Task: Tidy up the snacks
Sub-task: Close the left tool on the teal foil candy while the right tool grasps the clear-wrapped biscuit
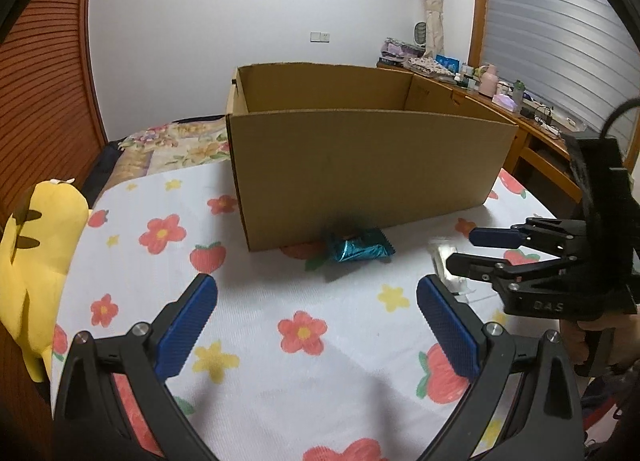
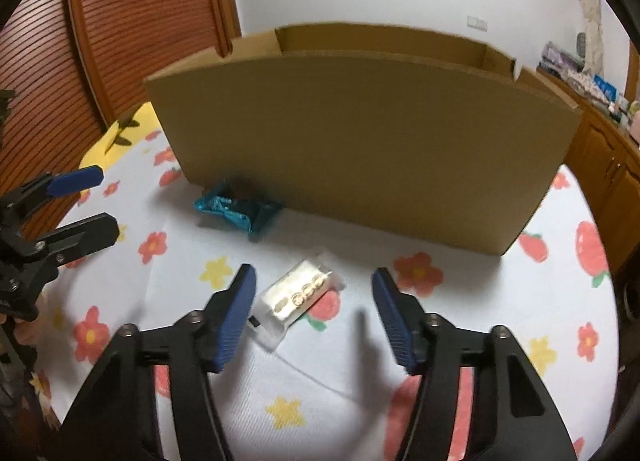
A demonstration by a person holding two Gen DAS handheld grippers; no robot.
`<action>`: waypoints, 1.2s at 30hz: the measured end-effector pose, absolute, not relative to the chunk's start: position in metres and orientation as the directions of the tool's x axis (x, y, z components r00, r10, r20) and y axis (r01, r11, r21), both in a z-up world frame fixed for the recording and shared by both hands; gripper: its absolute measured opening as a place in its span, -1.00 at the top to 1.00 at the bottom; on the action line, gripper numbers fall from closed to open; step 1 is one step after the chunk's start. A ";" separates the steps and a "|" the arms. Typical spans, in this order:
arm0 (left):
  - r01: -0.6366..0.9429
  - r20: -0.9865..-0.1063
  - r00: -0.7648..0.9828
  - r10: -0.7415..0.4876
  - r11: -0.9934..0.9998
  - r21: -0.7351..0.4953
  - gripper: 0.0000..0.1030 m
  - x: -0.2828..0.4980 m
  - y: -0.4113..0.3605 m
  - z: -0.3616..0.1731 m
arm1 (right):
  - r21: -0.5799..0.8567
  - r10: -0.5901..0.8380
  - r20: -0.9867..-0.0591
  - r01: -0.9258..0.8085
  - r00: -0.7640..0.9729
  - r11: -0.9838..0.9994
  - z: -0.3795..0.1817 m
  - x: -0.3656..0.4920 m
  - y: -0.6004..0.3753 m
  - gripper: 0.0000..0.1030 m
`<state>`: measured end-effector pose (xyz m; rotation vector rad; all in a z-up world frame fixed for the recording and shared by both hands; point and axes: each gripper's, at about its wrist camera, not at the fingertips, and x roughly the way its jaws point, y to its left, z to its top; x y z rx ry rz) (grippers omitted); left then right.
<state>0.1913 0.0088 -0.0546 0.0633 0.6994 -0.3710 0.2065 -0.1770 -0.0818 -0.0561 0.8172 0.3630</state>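
The right gripper (image 2: 314, 317) fills the foreground of its own view, its blue-padded jaws standing apart with nothing pressed between them; a clear-wrapped snack packet (image 2: 298, 295) lies flat on the sheet in the gap, nearer the left-hand pad, and whether that pad touches it cannot be told. The left gripper (image 1: 316, 325) is likewise spread wide and holds nothing, with only bare flowered bedsheet (image 1: 280, 381) between its pads. Ahead of it, a teal foil snack packet (image 1: 358, 248) rests on the sheet right against the base of the near wall of an open cardboard box (image 1: 360, 165), close to the box's left corner in that view. The clear packet lies nearer the cameras than the teal one and to its right, the two well apart from each other. The box stands upright on the bed, and its inside floor is hidden by the near wall. From the left wrist, the right gripper appears at the right edge, held by a hand (image 1: 592, 341), its tips over the clear packet. A yellow plush toy (image 1: 36, 261) sits at the bed's left edge, and a cluttered wooden counter (image 1: 532, 129) runs along the wall behind the box.
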 end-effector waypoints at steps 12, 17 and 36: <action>0.348 -0.650 0.693 -0.312 0.934 -0.078 -0.96 0.199 0.001 -0.063 | 0.105 0.282 -0.768 -0.322 0.574 0.941 -0.094 0.220 -0.169 0.10; 0.349 -0.651 0.692 -0.312 0.934 -0.077 -0.95 0.203 -0.007 -0.065 | 0.059 0.252 -0.777 -0.332 0.578 0.942 -0.094 0.215 -0.169 0.62; 0.328 -0.696 0.656 -0.293 0.941 -0.088 -0.60 0.246 -0.046 -0.073 | 0.115 0.307 -0.719 -0.330 0.624 0.937 -0.080 0.168 -0.217 0.62</action>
